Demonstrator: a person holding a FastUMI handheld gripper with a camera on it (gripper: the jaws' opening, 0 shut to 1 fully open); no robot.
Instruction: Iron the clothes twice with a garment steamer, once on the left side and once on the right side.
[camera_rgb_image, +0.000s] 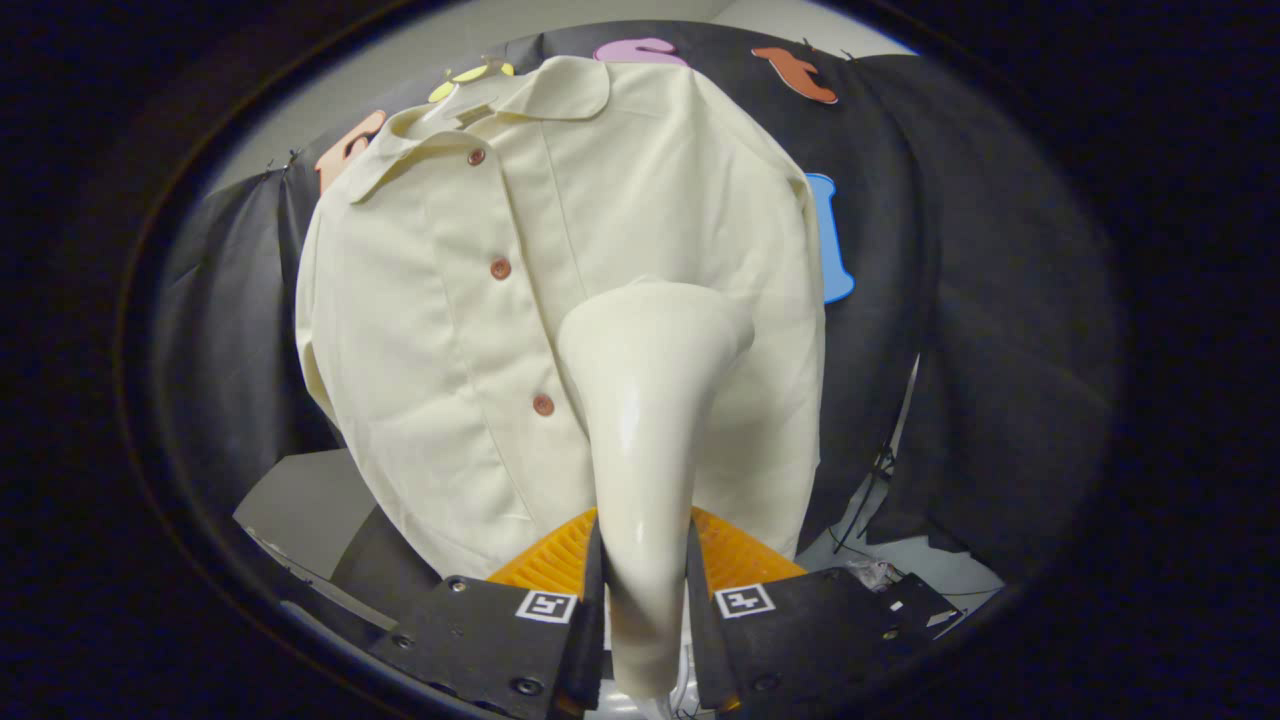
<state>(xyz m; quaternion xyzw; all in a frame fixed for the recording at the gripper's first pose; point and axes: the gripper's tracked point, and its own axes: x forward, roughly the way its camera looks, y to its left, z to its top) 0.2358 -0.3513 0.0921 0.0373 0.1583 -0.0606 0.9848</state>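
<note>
Between the two fingers of the gripper (645, 600): one garment steamer (645, 400), cream, glossy moulded plastic. Its narrow handle is clamped by both fingers, one on each side; it widens upward into a flared, rounded head. The head's face is turned away toward the cloth and cannot be seen; the handle's lower end is cut off below the fingers.

Beyond the steamer head, hanging in front of the booth wall (960, 330): one shirt (440, 330), pale cream woven cloth, matte, with a soft rounded collar and a buttoned front placket. Buttons: three counted, round and reddish-brown; any further ones lower down are covered by the steamer. The head lies over the shirt's front, beside the placket; whether it touches the cloth cannot be told. The hem is hidden behind the fingers.

On the fingers: two small square printed markers (545, 605), one on each.
</note>
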